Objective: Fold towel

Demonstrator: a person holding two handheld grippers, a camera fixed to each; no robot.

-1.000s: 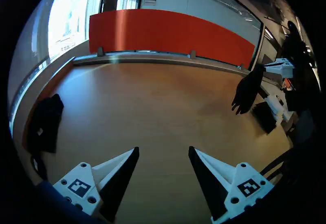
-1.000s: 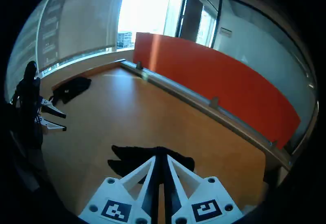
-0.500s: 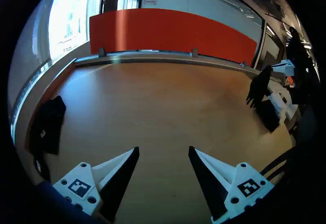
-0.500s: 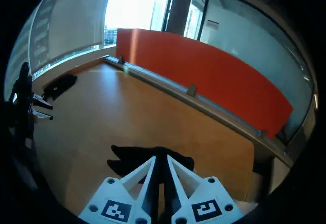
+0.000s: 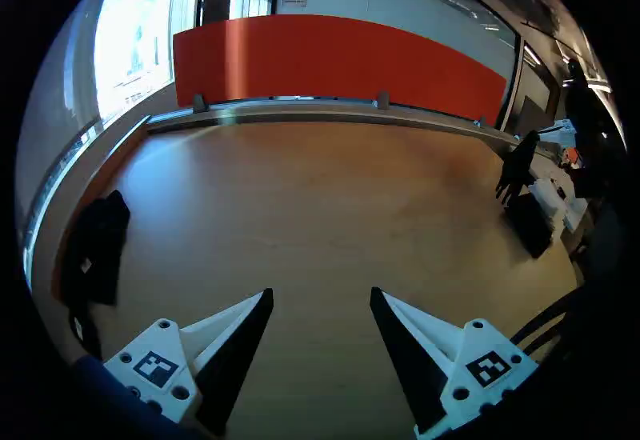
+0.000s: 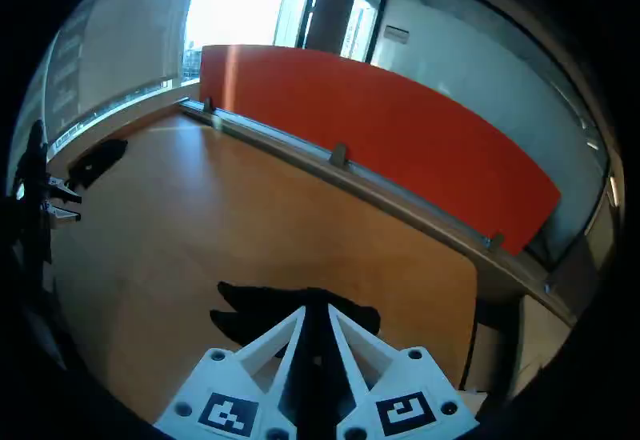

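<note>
Nearest you, your left gripper (image 5: pixel 320 294) is spread wide with nothing between its fingers, held low over the bare wood of the table (image 5: pixel 320 200). Your right gripper (image 6: pixel 316 312) is closed down with its fingers almost together, and they pinch the towel (image 6: pixel 256 304), a dark cloth that fans out just past the tips.

In the left gripper view that towel (image 5: pixel 516 170) hangs far off to the right, at or past the table's right end and well apart from your open hand. Its long axis runs up and down, so it dangles rather than lies flat. It is small and dark there, so you probably can't tell from here which edge or corner is pinched.

The right hand alone has the towel, and the left has the whole width of the table to cross. I judge that the towel must come in over the wood, or the left must travel right, before a free corner can be taken.

Farther left, a second dark cloth (image 5: pixel 96 244) lies at the table's edge. An orange panel (image 5: pixel 336 56) backs the far side.
</note>
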